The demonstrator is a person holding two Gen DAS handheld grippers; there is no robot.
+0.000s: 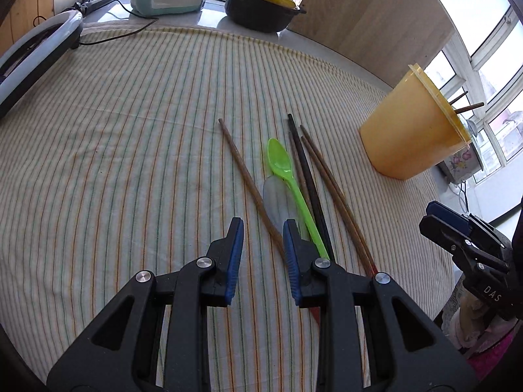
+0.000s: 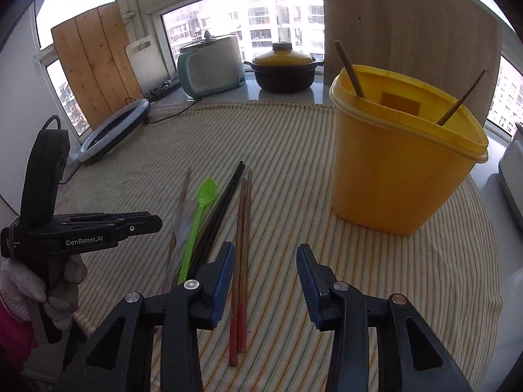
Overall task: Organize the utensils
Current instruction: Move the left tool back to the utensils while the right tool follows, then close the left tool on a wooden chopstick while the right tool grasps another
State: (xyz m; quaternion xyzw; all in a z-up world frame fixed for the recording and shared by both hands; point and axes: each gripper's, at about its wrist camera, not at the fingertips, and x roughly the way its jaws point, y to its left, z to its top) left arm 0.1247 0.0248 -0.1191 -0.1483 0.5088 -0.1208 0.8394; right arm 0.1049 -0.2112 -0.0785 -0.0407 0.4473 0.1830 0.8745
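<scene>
1. My left hand-held gripper (image 1: pixel 263 228) has its blue pads apart with nothing clamped; a brown chopstick (image 1: pixel 248 183) runs down under the gap, and I cannot tell whether the right-hand pad touches it.
2. My right hand-held gripper (image 2: pixel 265 254) also stands open and empty, above the lower ends of two reddish-brown chopsticks (image 2: pixel 243 261). No earlier picture is given, so I say only that its pads press on nothing.
3. The utensils lie in a loose bundle on the striped cloth (image 1: pixel 130 150) covering the worktop: a green spoon (image 1: pixel 287 176), a black chopstick (image 1: pixel 307 176) and several brown ones.
4. A clear spoon (image 1: pixel 276 202) lies under the green one; it is so pale that its outline is hard to follow, and its handle is hidden behind my left gripper.
5. The lower ends of the green spoon and black chopstick are cut off behind the same pad, so how they cross there is unclear.
6. The yellow holder (image 2: pixel 402 163) stands upright on the cloth to the right of the bundle, well apart from it, with two chopsticks (image 2: pixel 349 65) leaning inside; only their upper parts show.
7. In the right wrist view my gloved left hand (image 2: pixel 23 290) is partly cut off by the frame edge.
8. The black pot with a yellow lid (image 2: pixel 284 68) and the rice cooker (image 2: pixel 212 65) sit at the window behind.
</scene>
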